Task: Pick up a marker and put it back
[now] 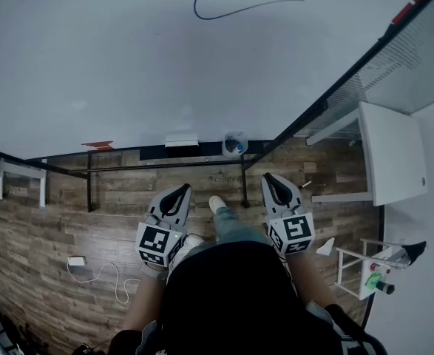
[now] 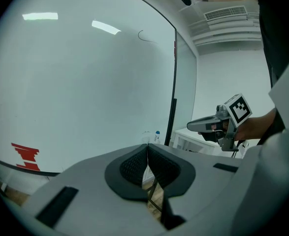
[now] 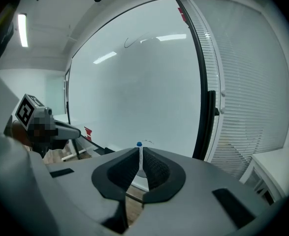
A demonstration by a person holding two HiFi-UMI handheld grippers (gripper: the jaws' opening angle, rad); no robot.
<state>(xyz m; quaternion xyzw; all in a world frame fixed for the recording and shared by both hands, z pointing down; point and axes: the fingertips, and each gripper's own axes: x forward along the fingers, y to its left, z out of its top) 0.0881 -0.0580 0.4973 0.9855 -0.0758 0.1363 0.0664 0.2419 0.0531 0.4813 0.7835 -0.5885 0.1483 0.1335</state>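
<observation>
On whiteboard (image 1: pixel 128 65) ledge, clear cup (image 1: pixel 234 143) holds blue-capped marker (image 1: pixel 239 148). Left claw (image 1: pixel 182 190) & right claw (image 1: pixel 268 177) hang apart from it, both clenched, nothing btwn jaws.

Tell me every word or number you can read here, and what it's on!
No words or numbers can be read here.
Blue line on the whiteboard: a scribble, no letters.
Red striped sign on the whiteboard: no letters.
Checkered squares on the left gripper and right gripper: patterns, not words.
Faint print by the whiteboard's stand: too blurred to read.
</observation>
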